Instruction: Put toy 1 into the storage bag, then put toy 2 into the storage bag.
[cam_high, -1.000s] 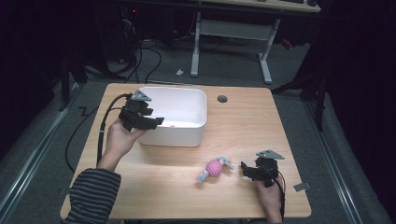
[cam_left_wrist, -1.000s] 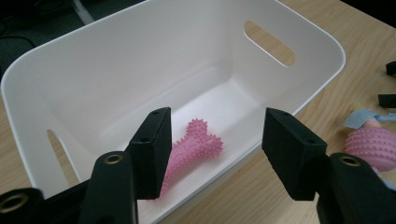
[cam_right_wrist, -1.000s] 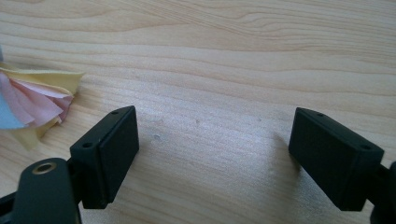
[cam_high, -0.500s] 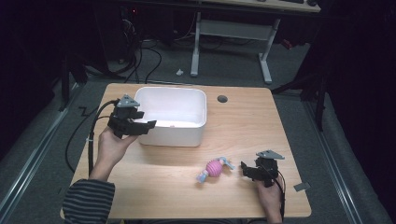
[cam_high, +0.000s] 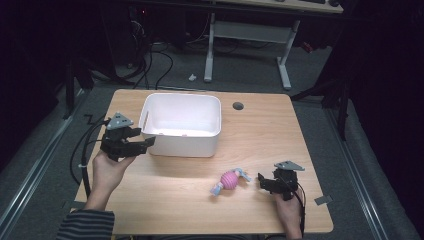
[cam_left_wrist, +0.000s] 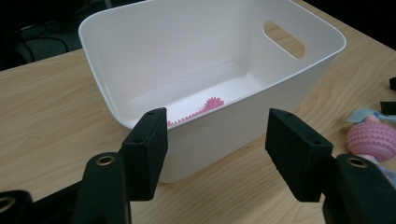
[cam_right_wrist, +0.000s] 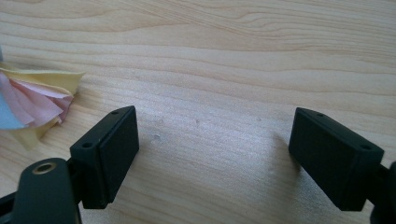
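Note:
A white bin (cam_high: 200, 140) stands at the back middle of the wooden table (cam_high: 260, 130). A small pink spiky piece (cam_left_wrist: 212, 103) lies on the floor of the bin (cam_left_wrist: 140, 56). My left gripper (cam_high: 145, 145) hovers just outside the bin's left front corner. Its jaws have just been opening and nothing is between them (cam_left_wrist: 217, 140). A pink spiky ball with pastel ribbon tails (cam_high: 230, 180) lies on the table in front of the bin; the left gripper view has the ball (cam_left_wrist: 371, 140) at its right edge. My right gripper (cam_high: 265, 182) rests open just right of the ball, over bare wood (cam_right_wrist: 215, 144), with the ribbon tails (cam_right_wrist: 32, 100) at the left.
A round cable hole (cam_high: 238, 106) sits in the tabletop right of the bin. A grey scrap (cam_high: 322, 200) lies near the table's front right corner. Cables trail off the table's left edge, and a desk frame (cam_high: 250, 35) stands beyond on the floor.
My left gripper has moved left and toward the person, from over the bin's left rim to outside its corner, and its jaws stand wider. The right gripper and the ball have not moved.

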